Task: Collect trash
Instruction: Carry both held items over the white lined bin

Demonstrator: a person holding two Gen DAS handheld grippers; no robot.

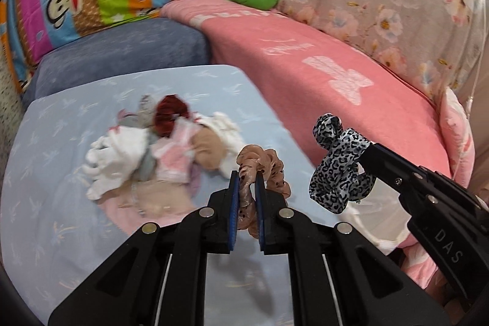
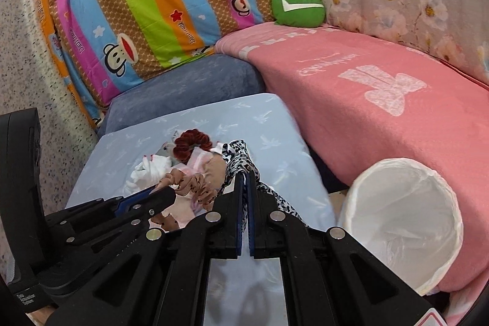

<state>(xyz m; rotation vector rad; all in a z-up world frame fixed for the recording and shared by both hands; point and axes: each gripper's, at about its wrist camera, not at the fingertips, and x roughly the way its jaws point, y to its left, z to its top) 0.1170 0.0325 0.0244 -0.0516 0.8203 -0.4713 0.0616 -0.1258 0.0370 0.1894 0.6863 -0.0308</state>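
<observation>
The tan dotted scrunchie (image 1: 262,173) hangs pinched between the blue pads (image 1: 233,203) of the left gripper (image 1: 246,182), lifted clear of the pale blue sheet (image 1: 61,219). It looks very light, soft and floppy: a gathered ring of shiny fabric that sags below the jaws. That satin look suggests it could slide out of a loose pinch, so a bite across one bunched part of the ring, as here, seems the safest hold. The left jaws are nearly closed, with only the fabric's thickness between them.

Left of it, down on the sheet, lies the remaining pile (image 1: 159,148): a dark red scrunchie (image 1: 169,115), white, grey, pink and beige cloth bits, all touching or overlapping. These should handle the same way, limp and weightless, and grabbing one may drag its neighbours.

To the right, the leopard-print scrunchie (image 1: 339,167) dangles from the right gripper (image 2: 244,182), whose jaws are pressed fully together on a thin fold of it; most of the ring hangs free on either side of the tips.

Furthest right, in the right wrist view, the white-lined trash bin (image 2: 452,222) stands open against the pink blanket (image 2: 382,118), beside the mattress and below both loads.
</observation>
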